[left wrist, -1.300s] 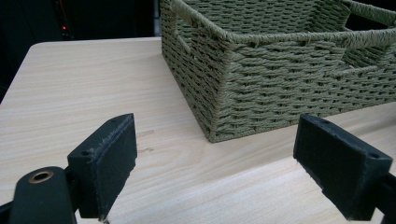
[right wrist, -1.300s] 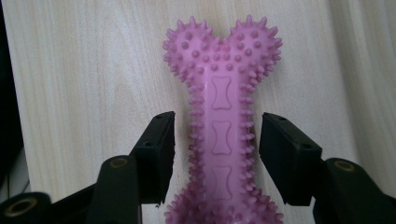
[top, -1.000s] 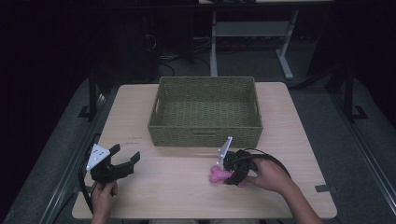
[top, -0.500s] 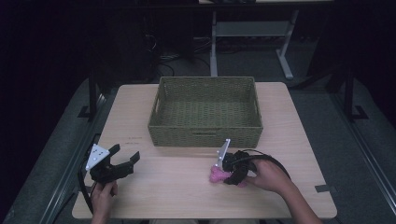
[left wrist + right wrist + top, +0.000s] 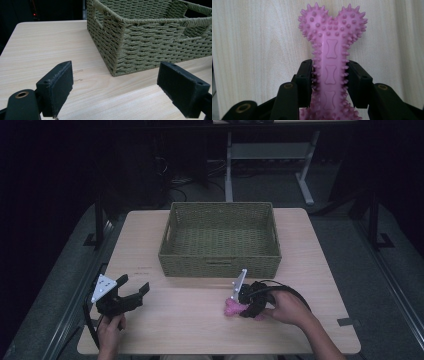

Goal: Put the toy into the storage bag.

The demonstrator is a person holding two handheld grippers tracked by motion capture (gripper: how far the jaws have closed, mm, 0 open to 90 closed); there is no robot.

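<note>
1. Right gripper [image 5: 329,82], jaws just closed, clamps the pink spiky rubber bone toy [image 5: 332,50] on the table, just before the woven green basket [image 5: 220,237].
2. Left gripper [image 5: 120,87] gapes empty, left of the basket.
3. Lifting the toy and likely binning it remain.

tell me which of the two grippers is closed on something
The right gripper: its jaws have just closed onto the shaft of the pink spiky bone toy. The left gripper stands open, holding nothing.
</note>
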